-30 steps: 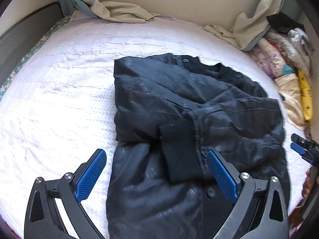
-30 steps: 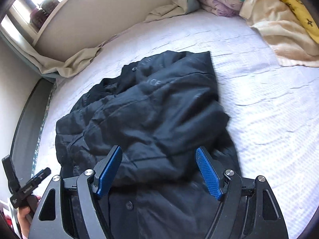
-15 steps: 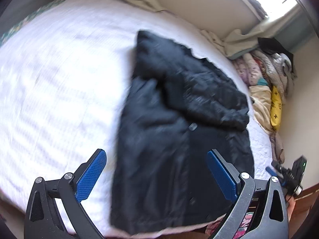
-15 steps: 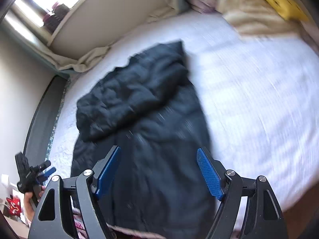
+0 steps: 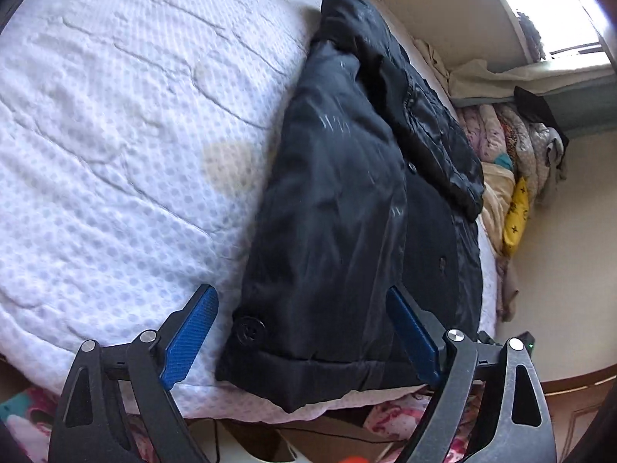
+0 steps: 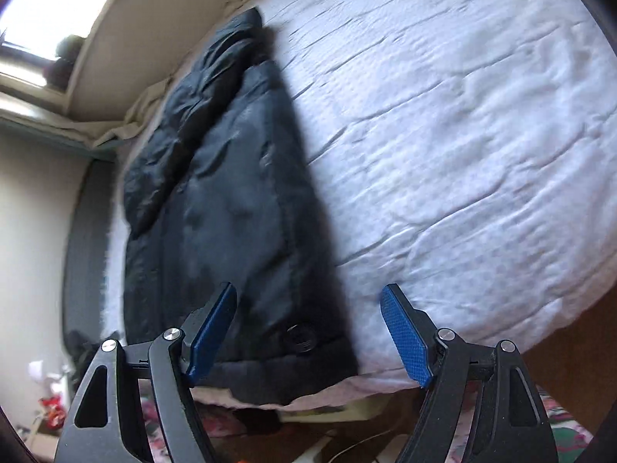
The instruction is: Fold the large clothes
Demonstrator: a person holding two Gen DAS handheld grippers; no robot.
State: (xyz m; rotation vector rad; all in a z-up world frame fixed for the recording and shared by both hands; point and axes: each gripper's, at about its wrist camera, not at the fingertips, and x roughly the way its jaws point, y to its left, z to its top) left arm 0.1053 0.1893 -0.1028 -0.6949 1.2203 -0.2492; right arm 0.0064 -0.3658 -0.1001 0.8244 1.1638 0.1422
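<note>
1. Black jacket (image 5: 358, 200) lies folded lengthwise on white quilted bed cover (image 5: 115, 135), hem at the near bed edge; motion blur hides fabric detail in right wrist view.
2. Left gripper (image 5: 302, 332) spread wide, holding nothing, straddling hem corner beside button (image 5: 250, 330).
3. Right gripper (image 6: 308, 333) likewise spread, empty, at opposite hem corner.
4. Heaped bedding (image 5: 513, 162) beyond jacket's far side, partly cut off.
5. Below bed edge: patterned items, indistinct.

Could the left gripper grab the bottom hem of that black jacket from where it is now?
Probably yes. The left gripper is open, and the black jacket has its hem lying uncovered at the bed edge between its fingers.
</note>
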